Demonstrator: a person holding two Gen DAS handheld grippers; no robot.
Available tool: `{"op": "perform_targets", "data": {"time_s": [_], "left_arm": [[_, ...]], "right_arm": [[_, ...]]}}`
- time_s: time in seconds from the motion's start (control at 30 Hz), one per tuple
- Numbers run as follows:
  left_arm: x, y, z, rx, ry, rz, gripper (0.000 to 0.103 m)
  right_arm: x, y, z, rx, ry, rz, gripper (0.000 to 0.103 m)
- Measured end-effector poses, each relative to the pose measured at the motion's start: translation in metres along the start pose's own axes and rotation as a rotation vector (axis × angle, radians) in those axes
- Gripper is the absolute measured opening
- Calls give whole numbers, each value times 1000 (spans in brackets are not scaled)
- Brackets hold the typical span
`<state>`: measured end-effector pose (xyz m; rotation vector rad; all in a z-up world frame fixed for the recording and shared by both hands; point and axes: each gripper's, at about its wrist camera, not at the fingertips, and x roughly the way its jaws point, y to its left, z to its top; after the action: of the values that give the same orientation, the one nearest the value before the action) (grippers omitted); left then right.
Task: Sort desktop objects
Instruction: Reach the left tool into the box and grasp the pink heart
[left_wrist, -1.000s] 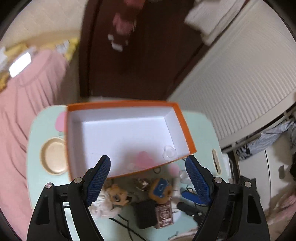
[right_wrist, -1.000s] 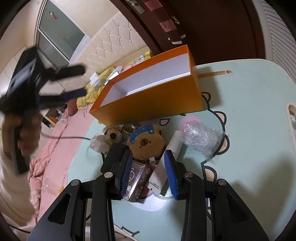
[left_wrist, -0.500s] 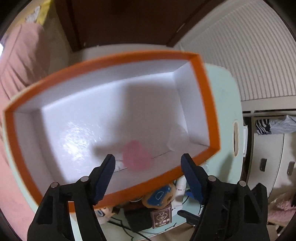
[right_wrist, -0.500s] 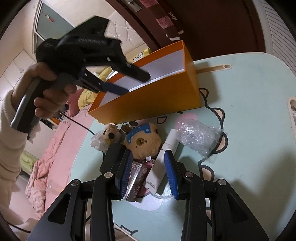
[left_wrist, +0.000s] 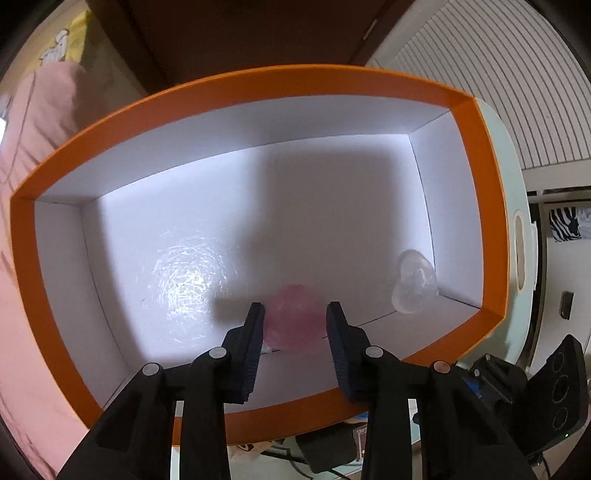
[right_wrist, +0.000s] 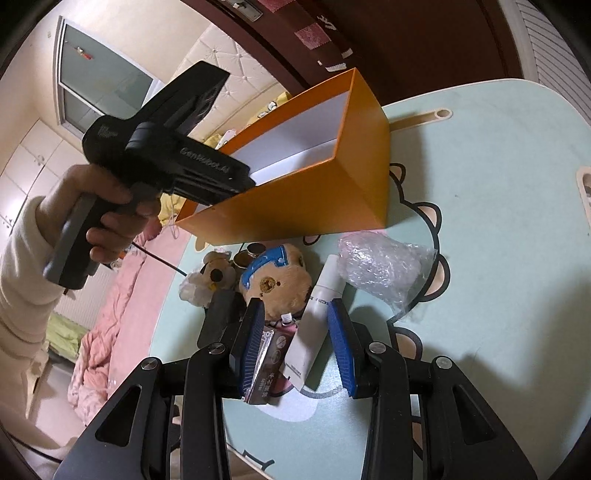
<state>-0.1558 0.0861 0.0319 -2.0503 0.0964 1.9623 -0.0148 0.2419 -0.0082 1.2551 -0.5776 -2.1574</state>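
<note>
Orange box (left_wrist: 476, 206), white inside, stands on your mint-green surface (right_wrist: 498, 258) and fills the view under your left tongs (left_wrist: 295, 325). Those tongs reach down into it and their jaws have just been closing; a pink soft thing (left_wrist: 291, 317) lies between them by the near wall, though you cannot tell whether the pads press it. A clear plastic piece (left_wrist: 413, 284) rests in the box's right corner. Your right tongs (right_wrist: 295, 343) stand narrowly apart, gripping nothing, above a white tube (right_wrist: 317, 321) and a foil packet (right_wrist: 266, 365) near the plush bear (right_wrist: 273, 280).
</note>
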Motion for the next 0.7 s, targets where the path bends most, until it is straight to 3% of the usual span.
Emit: {"op": "perform_targets", "data": {"time_s": [0.2, 0.37, 0.53, 0.57, 0.67, 0.7], "left_arm": [[-26, 7, -18, -9, -117, -58, 15], [-45, 16, -35, -30, -177, -103, 9], [-46, 29, -32, -47, -204, -98, 8], [-44, 30, -31, -49, -206, -103, 13], [-39, 28, -17, -53, -199, -111, 46], [-38, 27, -17, -54, -200, -102, 51]], "right_arm": [[-1, 1, -2, 1, -1, 1, 38], [-2, 0, -2, 8, 0, 3, 38], [-1, -1, -3, 15, 4, 8, 39], [-1, -1, -3, 17, 4, 9, 39], [0, -1, -3, 21, 7, 12, 40], [0, -1, -4, 22, 7, 13, 42]]}}
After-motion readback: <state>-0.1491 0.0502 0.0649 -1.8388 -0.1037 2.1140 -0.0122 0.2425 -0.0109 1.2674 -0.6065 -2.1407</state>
